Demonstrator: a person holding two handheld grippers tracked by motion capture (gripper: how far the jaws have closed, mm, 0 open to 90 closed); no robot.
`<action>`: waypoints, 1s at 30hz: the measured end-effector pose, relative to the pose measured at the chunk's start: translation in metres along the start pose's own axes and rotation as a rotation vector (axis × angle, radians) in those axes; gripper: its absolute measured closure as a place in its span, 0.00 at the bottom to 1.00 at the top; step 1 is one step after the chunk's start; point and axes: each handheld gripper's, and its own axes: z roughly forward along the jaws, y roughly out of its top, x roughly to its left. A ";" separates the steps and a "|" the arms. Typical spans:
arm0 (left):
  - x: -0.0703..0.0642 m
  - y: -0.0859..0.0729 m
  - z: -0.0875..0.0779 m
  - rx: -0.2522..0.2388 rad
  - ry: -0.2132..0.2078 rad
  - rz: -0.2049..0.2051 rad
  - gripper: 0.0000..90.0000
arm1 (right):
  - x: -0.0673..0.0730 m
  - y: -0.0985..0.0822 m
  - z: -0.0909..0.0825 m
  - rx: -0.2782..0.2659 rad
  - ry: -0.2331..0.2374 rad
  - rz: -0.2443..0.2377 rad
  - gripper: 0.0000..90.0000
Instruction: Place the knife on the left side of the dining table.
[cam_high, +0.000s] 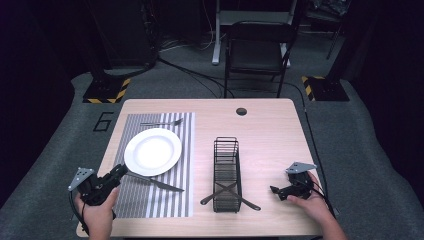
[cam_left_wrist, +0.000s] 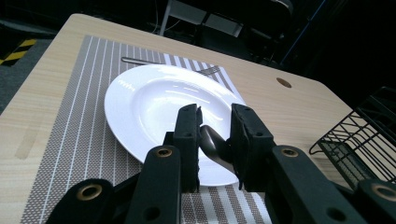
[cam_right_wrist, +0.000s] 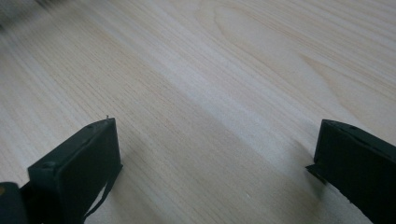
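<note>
On the pale wood-grain surface (cam_high: 270, 125), left half: one rectangular placemat (cam_high: 185, 165), woven, grey with fine white stripes. Resting on it, one round white plate (cam_high: 152, 151), glossy glazed ceramic with a broad shallow rim. Beyond the plate's far edge, one slim metal fork (cam_high: 162, 122), lying flat across the mat.

Item in hand: one table knife (cam_high: 159, 183), polished steel, long and narrow, lying flat on the mat just by the plate's near rim, blade pointing toward the middle of the surface. In the left gripper view its rounded, mirror-bright handle end (cam_left_wrist: 214, 145) sits between the black pads, in front of the plate.

Left gripper (cam_high: 120, 171): black, with a grey three-cornered plate on top, held at the mat's near left corner. Jaws narrowly parted around the knife handle, a gap visible on at least one side; not pressing on it.

Centre: one black wire rack (cam_high: 226, 172), long open basket of thin rods, with two dark-handled utensils (cam_high: 230, 192) crossed through its near end.

Right gripper (cam_high: 276, 190): same build, resting low over bare wood at the near right. Jaws wide apart, nothing between them.
</note>
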 end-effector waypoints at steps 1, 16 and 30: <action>0.001 -0.001 -0.001 0.003 0.002 -0.001 0.81 | 0.000 0.000 0.000 0.000 0.000 0.000 0.00; 0.019 -0.017 0.000 -0.003 0.021 -0.052 0.79 | 0.000 0.000 0.000 0.000 -0.001 0.000 0.00; 0.036 -0.033 0.002 0.003 0.030 -0.145 0.79 | 0.000 0.000 0.000 0.000 0.000 0.001 0.00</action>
